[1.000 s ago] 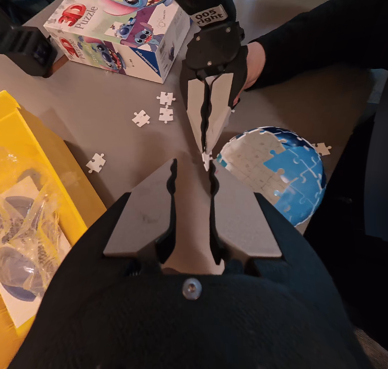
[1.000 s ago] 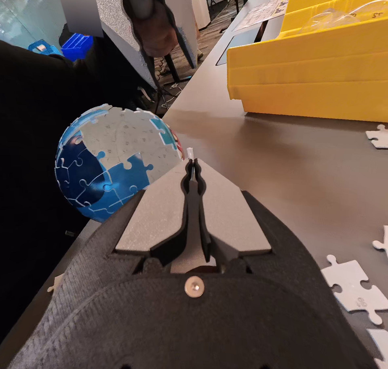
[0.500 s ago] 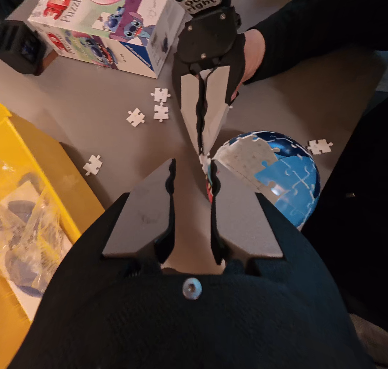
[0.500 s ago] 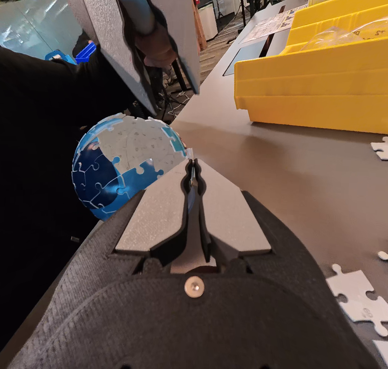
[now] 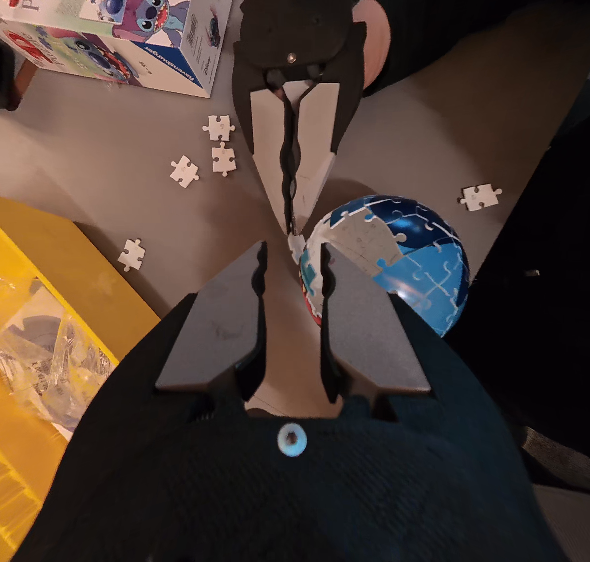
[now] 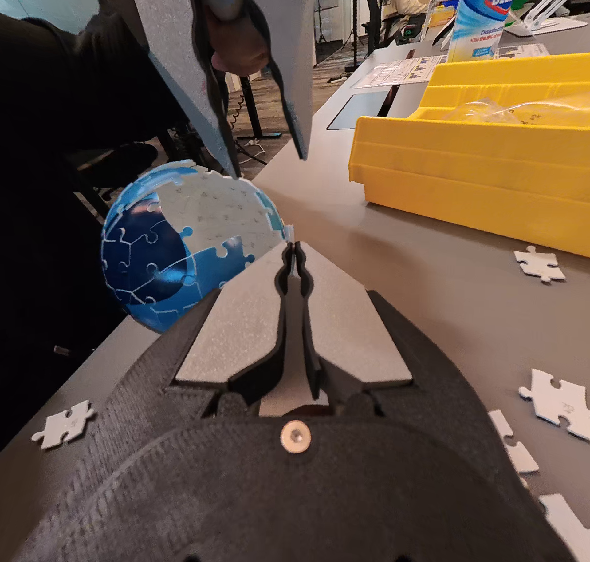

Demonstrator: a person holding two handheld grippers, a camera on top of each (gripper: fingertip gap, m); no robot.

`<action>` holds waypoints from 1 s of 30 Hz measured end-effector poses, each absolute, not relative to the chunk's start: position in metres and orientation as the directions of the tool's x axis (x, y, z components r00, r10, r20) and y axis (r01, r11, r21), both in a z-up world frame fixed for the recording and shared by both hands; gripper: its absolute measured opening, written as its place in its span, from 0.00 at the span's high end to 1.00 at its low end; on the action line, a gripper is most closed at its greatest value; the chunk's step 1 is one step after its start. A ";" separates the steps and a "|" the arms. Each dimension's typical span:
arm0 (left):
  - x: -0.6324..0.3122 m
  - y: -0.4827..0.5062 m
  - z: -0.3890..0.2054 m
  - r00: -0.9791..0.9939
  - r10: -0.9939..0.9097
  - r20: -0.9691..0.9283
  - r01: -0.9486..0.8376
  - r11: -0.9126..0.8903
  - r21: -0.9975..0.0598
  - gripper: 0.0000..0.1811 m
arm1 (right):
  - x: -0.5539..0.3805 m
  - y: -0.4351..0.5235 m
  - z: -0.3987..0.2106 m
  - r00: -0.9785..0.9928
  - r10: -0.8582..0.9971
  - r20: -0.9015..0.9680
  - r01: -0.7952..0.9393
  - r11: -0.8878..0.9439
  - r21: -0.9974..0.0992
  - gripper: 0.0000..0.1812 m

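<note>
1. Yellow bin (image 5: 79, 275) is seen at far left of the left wrist view, on the grey table (image 5: 95, 150); clear plastic bags (image 5: 48, 348) are held inside it
2. Puzzle box (image 5: 121, 26) is set at upper left, well apart from the bin
3. Loose puzzle pieces: four white ones are counted left of centre, one (image 5: 131, 254) near the bin, three in a cluster (image 5: 220, 128), (image 5: 184, 171), (image 5: 224, 158); a fifth (image 5: 479, 197) lies right of the ball. One bin, one box, one ball are counted in this view
4. Left gripper (image 5: 292, 252) is held with a moderate gap, nothing between the fingers; its right finger is seen over the ball's rim, and in the right wrist view one tip (image 6: 236, 173) appears to touch the ball's top edge
5. Right gripper (image 5: 292, 227) is closed on a small white puzzle piece (image 5: 296, 243), pinched by one edge, with its free end brought against the ball's open rim
6. Puzzle ball (image 5: 399, 259), part-built, blue and white, rests near the table's front edge, just right of both grippers
7. Handling, judged: ball is a light hollow shell of thin interlocked pieces, likely to roll or pop apart if squeezed; best steadied lightly at the rim. Pieces are stiff, thin, light; edge pinch suits them
8. Right wrist view also shows a wipes canister (image 6: 482, 13) behind the bin
</note>
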State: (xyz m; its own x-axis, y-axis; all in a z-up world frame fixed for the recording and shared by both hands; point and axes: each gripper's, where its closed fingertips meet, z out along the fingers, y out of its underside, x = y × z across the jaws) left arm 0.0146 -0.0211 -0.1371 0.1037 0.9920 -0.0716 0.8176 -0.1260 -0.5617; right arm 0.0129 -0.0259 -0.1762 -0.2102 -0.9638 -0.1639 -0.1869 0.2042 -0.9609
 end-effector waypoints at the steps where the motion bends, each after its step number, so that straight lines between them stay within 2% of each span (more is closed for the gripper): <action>1: 0.015 -0.021 -0.136 0.098 0.992 -0.077 0.818 -0.124 -0.562 0.83 | 0.013 -0.025 -0.178 -0.212 -0.965 -0.152 -0.201 0.195 -0.960 1.00; 12: 0.015 -0.020 -0.151 0.095 0.988 -0.124 0.856 -0.145 -0.497 0.83 | 0.016 -0.021 -0.179 -0.233 -0.972 -0.019 -0.284 0.086 -0.955 1.00; 26: 0.019 -0.014 -0.164 0.132 0.979 -0.155 0.892 -0.185 -0.413 0.86 | 0.017 -0.020 -0.176 -0.262 -0.964 0.040 -0.296 0.041 -0.954 1.00; 30: 0.022 -0.016 -0.145 0.099 0.981 -0.169 0.865 -0.169 -0.472 0.84 | 0.014 -0.022 -0.170 -0.263 -0.965 0.016 -0.261 0.055 -0.964 1.00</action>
State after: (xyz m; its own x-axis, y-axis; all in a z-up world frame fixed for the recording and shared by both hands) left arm 0.0218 -0.0160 -0.1445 0.0993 0.9806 -0.1693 0.8651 -0.1691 -0.4722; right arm 0.0139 -0.0216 -0.1701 -0.2627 -0.9647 0.0162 -0.2612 0.0550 -0.9637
